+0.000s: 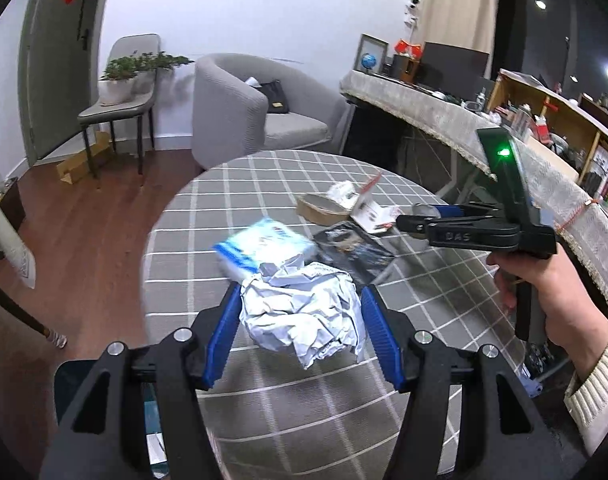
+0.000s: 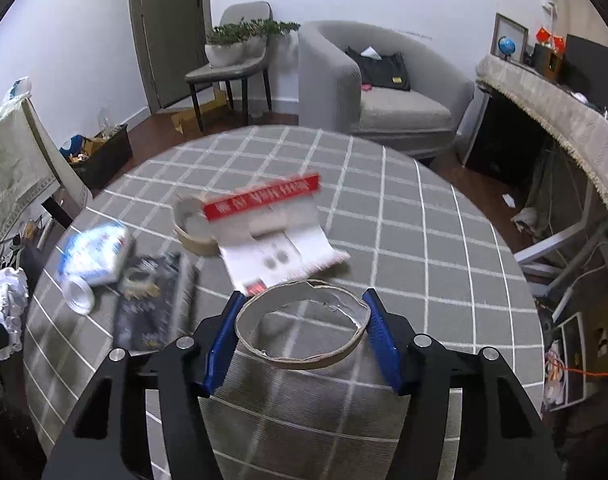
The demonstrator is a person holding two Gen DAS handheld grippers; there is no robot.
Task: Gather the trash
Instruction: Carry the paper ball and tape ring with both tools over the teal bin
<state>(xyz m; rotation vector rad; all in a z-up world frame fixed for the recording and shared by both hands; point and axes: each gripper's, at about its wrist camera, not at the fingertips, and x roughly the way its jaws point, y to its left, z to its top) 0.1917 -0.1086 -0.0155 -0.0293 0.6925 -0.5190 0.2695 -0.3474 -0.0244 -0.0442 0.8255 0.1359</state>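
Your left gripper (image 1: 300,320) is clenched on a crumpled paper wad (image 1: 304,312), held above the checked counter (image 1: 264,400). Your right gripper (image 2: 302,332) grasps a cardboard tape ring (image 2: 304,356) between its blue pads, above the counter, near the red-and-white package (image 2: 280,232).

A round table (image 2: 444,240) in grey checked cloth carries a blue-white packet (image 2: 94,254), dark wrapper (image 2: 152,304), cardboard ring (image 2: 192,232) and leaflet (image 2: 280,248).

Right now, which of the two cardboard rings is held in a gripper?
The torn ring between the right gripper's blue pads. The other ring lies farther away on the checked table, half under a red-and-white carton.
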